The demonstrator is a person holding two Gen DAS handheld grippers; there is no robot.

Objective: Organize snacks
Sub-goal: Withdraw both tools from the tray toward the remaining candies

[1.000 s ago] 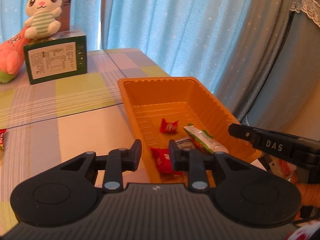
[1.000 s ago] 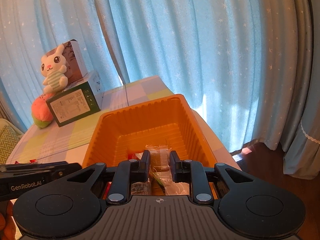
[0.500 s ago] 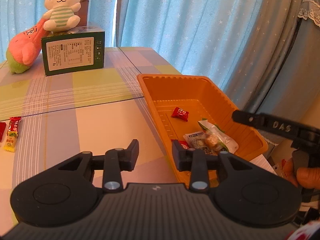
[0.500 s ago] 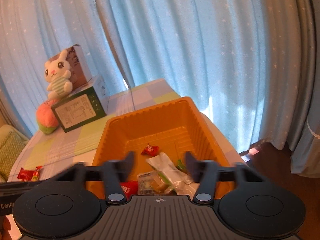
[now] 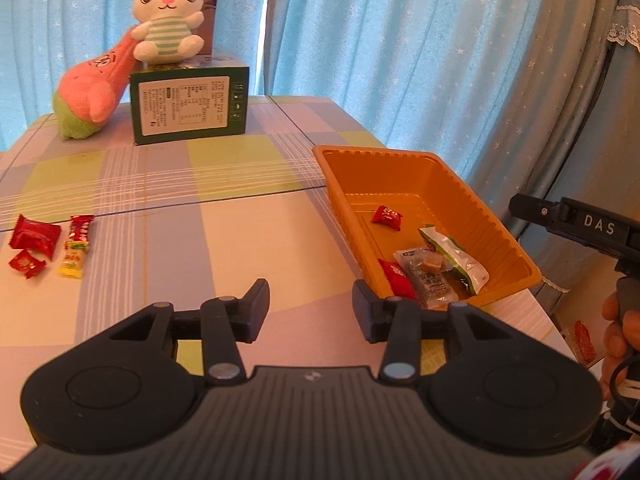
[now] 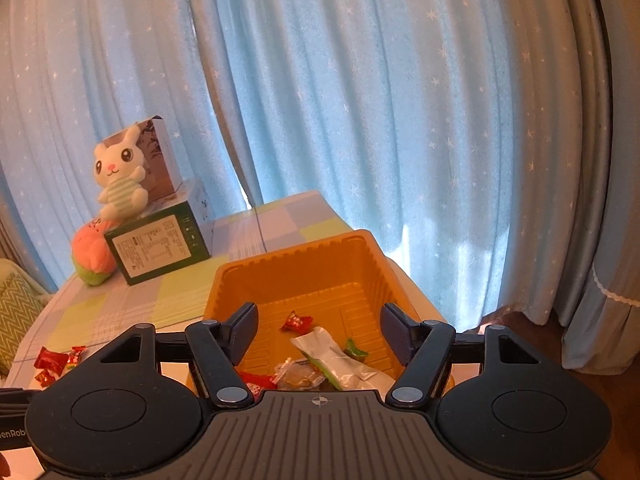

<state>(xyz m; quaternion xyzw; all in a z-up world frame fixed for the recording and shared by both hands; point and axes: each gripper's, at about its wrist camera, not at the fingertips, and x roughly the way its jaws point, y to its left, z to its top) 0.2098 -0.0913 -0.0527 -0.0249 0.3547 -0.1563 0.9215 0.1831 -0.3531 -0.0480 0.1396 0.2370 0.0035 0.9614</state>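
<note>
- Left wrist view: left gripper (image 5: pixel 310 306) spread wide and empty, hovering over the checked table (image 5: pixel 200 240) just left of the orange tray (image 5: pixel 472 196); likely poised to turn toward the loose snacks.
- Same view: 4 snacks still out on the table's far-left side, well apart from the tray: large red packet (image 5: pixel 35 236), small red candy (image 5: pixel 26 264), red-and-yellow bar (image 5: pixel 78 246), lying close together.
- Inside the tray: red candy (image 5: pixel 386 215) alone toward the middle; white-and-green packet (image 5: pixel 454 258), clear wrapped sweet (image 5: pixel 424 274) and red packet (image 5: pixel 396 282) bunched at the near end, probably dropped from the near side.
- Right wrist view: right gripper (image 6: pixel 318 332) also spread, holding nothing, raised above the tray's near end, directly over the bunched wrappers.
- Seen only from the right: tray (image 6: pixel 292 256) head-on with its far wall; loose snacks (image 6: pixel 56 362) just a red cluster at the left edge.
- Seen only from the left: each loose snack separately, plus the hand (image 5: pixel 618 332) on the right tool's handle.
- Plush rabbit (image 5: pixel 168 16) sits on a green box (image 5: pixel 188 106), with a pink plush (image 5: pixel 92 96) leaning beside it.
</note>
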